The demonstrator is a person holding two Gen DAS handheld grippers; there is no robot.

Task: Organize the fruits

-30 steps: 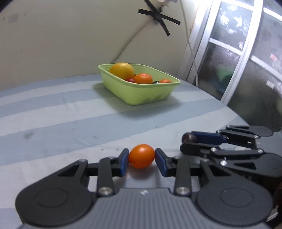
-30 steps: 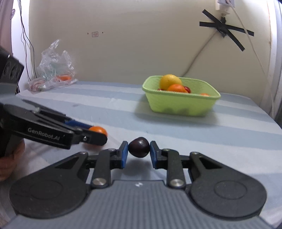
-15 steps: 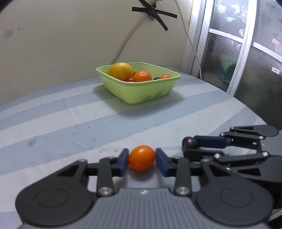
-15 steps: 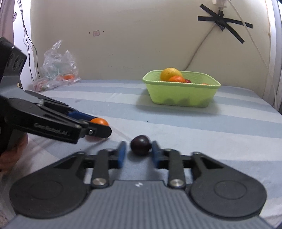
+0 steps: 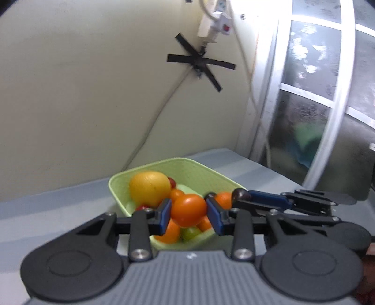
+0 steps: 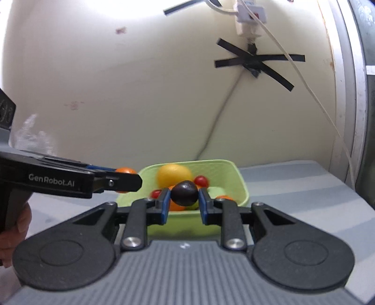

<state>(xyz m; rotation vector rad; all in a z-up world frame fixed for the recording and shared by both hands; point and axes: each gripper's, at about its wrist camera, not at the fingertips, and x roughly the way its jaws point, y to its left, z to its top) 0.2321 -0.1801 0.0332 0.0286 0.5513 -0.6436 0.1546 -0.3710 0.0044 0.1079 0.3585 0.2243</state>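
Note:
My left gripper (image 5: 188, 212) is shut on an orange tomato (image 5: 188, 209) and holds it over the near part of the green basket (image 5: 187, 165). My right gripper (image 6: 184, 200) is shut on a dark plum (image 6: 184, 192) and holds it over the same basket (image 6: 241, 185). The basket holds a yellow lemon (image 5: 150, 190), orange fruits, small red tomatoes (image 6: 201, 181) and a green fruit (image 5: 191, 233). Each gripper shows in the other's view: the right one (image 5: 241, 196) with its plum, the left one (image 6: 126, 179) with its tomato.
The basket stands on a blue striped tablecloth (image 6: 293, 187) close to the cream wall. Black tape (image 6: 255, 62) and a white power strip with cables (image 6: 249, 18) hang on the wall. A window frame (image 5: 276, 93) stands right. A plastic bag (image 6: 30, 138) lies far left.
Both grippers have lifted their fruits off the table and moved forward to above the basket, which now looks much nearer. Both stay shut on their fruits.

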